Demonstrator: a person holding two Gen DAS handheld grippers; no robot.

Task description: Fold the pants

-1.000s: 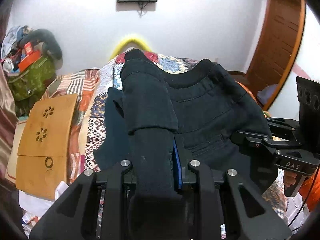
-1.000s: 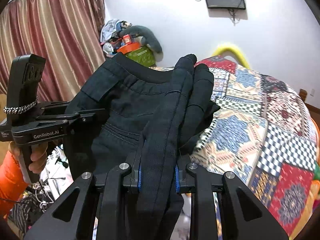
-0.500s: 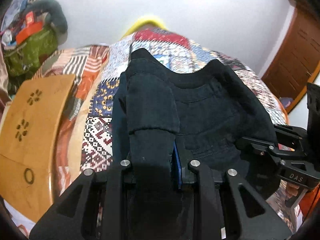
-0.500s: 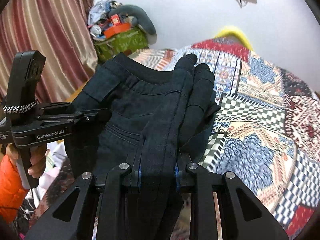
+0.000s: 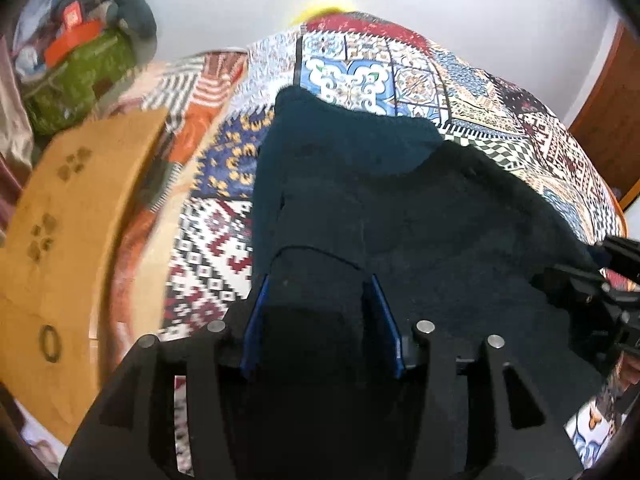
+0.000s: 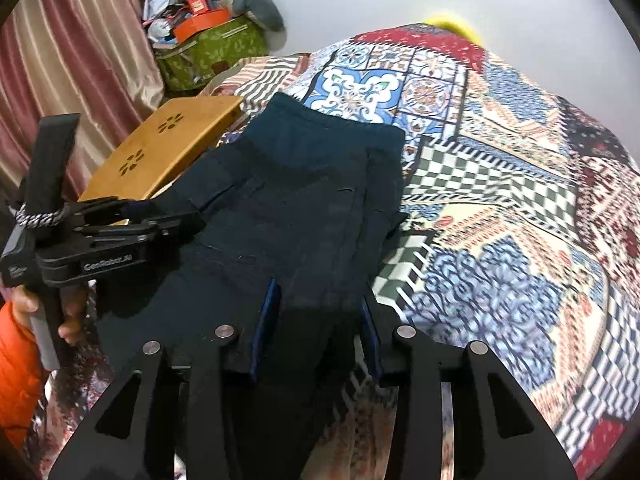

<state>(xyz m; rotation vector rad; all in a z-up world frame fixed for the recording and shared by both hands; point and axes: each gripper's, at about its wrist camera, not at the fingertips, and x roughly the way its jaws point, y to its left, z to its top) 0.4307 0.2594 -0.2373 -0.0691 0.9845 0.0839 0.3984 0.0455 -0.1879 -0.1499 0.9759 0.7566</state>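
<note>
Dark pants spread flat on patchwork bedspread, waistband toward far end, near edge draped off bed. Left gripper jaws just been opening, now parted, cloth fold between blue pads but looking loose. Right gripper same: just been opening, parted, fabric between. Wooden board left of pants

Pants lie flat on bed, waistband end toward far wall. Wooden board just left of pants, at bed's edge. Bag w/ clutter piled on top stands behind board. Left gripper over pants' left edge, right gripper at near edge.
</note>
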